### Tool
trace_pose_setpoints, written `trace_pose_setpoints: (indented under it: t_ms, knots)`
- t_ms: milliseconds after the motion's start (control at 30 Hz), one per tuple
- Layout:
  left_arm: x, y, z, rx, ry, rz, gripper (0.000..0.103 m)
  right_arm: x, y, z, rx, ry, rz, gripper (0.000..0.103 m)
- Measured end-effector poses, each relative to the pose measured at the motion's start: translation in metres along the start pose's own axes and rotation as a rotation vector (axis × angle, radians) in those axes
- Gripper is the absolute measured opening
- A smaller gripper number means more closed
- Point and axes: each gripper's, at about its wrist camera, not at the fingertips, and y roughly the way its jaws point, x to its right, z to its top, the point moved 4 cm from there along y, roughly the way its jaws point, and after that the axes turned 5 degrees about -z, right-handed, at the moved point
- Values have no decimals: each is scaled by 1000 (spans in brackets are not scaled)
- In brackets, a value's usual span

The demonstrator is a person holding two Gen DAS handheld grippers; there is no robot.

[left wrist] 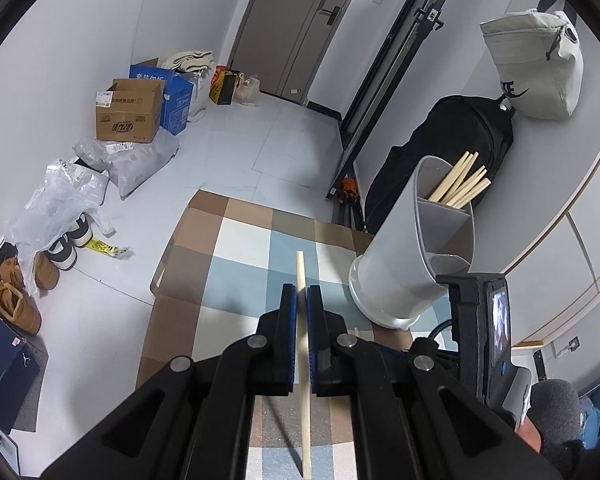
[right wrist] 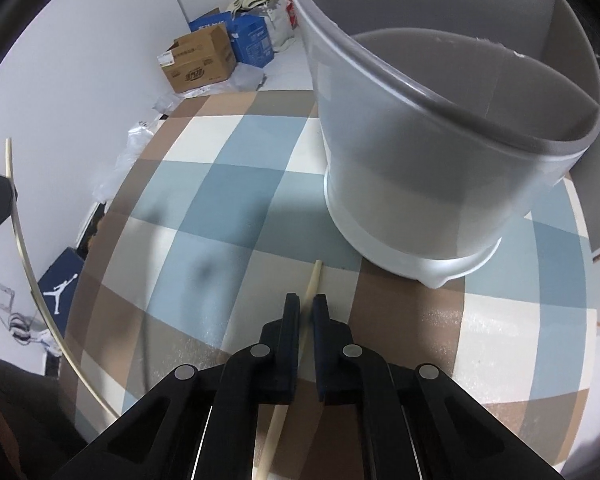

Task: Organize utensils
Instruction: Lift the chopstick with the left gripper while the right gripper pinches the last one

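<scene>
My left gripper (left wrist: pixel 302 290) is shut on a pale wooden chopstick (left wrist: pixel 301 268), which it holds above the checkered table (left wrist: pixel 236 248). The stick's tip pokes out past the fingers. To the right stands a grey divided utensil holder (left wrist: pixel 396 264), with several chopsticks (left wrist: pixel 460 180) in its far compartment. In the right wrist view my right gripper (right wrist: pixel 306 300) is shut on a second chopstick (right wrist: pixel 314 276), low over the table (right wrist: pixel 180 184) and just in front of the holder (right wrist: pixel 420 160). I cannot tell whether this stick touches the table. The left-held chopstick (right wrist: pixel 20 232) curves along that view's left edge.
On the floor beyond the table lie cardboard boxes (left wrist: pixel 130 110), plastic bags (left wrist: pixel 56 200) and shoes (left wrist: pixel 16 300). A black backpack (left wrist: pixel 452 152) and a grey bag (left wrist: pixel 536 68) sit behind the holder. A person's knee shows at the lower right (left wrist: pixel 556 408).
</scene>
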Motion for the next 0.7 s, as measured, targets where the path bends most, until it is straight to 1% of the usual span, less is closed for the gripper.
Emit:
trace_pose_setpoints:
  t_ms: [33, 233, 400, 467, 567, 633, 700]
  knots:
    - [0, -1, 1, 2, 3, 1, 1, 1, -2, 0, 9, 4, 1, 0]
    - [7, -3, 1, 7, 21, -8, 1, 4, -25, 2, 70, 20, 29, 0]
    - [14, -6, 0, 13, 43, -19, 1, 15, -45, -1, 112, 67, 77, 0]
    - [16, -7, -1, 12, 48, -16, 1, 13, -44, -1, 89, 67, 80, 1]
    - [13, -6, -3, -1, 36, -11, 1, 10, -24, -5, 3, 62, 106, 3]
    - [12, -5, -3, -5, 30, -13, 1, 5, -13, -4, -10, 50, 99, 7]
    - [12, -6, -3, -3, 31, -11, 1, 3, -7, -4, -20, 32, 75, 24]
